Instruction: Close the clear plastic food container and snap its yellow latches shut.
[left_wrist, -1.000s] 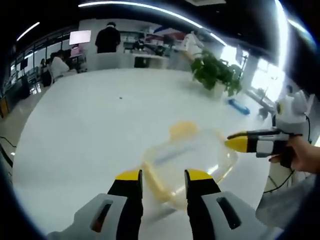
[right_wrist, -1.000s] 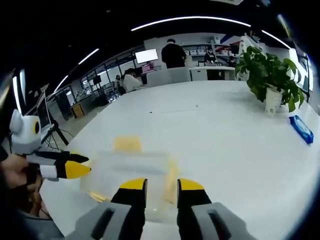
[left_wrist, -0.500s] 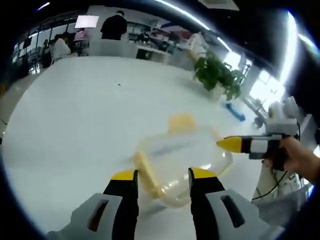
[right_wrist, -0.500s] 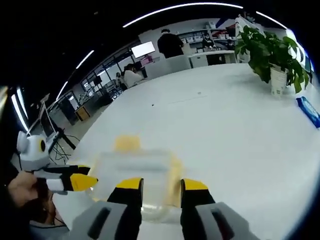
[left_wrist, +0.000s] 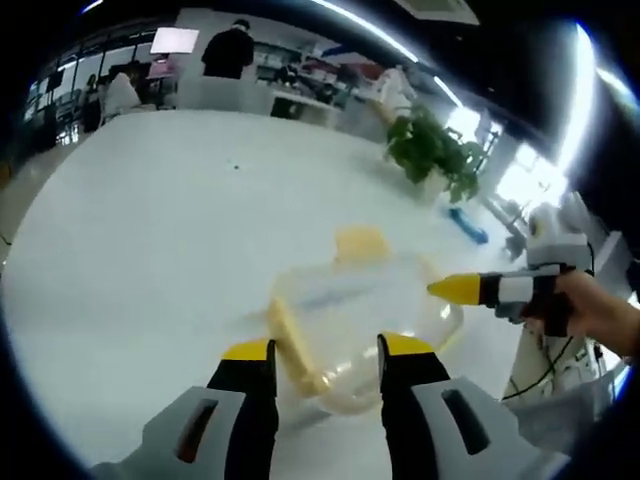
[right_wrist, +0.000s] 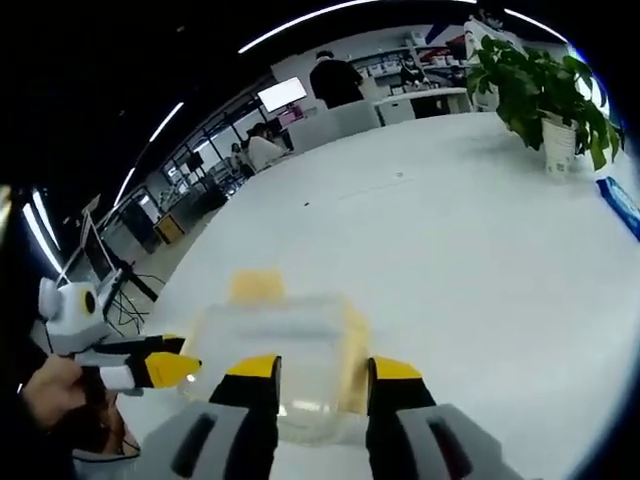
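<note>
my left gripper (left_wrist: 322, 348) has its jaws apart, just short of the clear container (left_wrist: 365, 315) near the desk's (left_wrist: 150, 230) near edge. my right gripper (right_wrist: 322, 368) is parted too; its view adds the left gripper's tip (right_wrist: 170, 370) beside the container (right_wrist: 285, 345).

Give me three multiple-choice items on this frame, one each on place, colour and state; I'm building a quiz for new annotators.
1. Where does the potted plant stand?
A. on the far side of the white table
B. inside the container
C. on the floor

2. What colour are the latches of the clear container?
A. blue
B. yellow
C. red

3. How do the left tongs stand?
A. shut on the plant
B. shut on a blue pack
C. open, tips apart at the container's near edge

Answers: 1 A, the plant sits far across the tabletop; 2 B, the tabs show yellow; 3 C, a gap shows between the tips.
</note>
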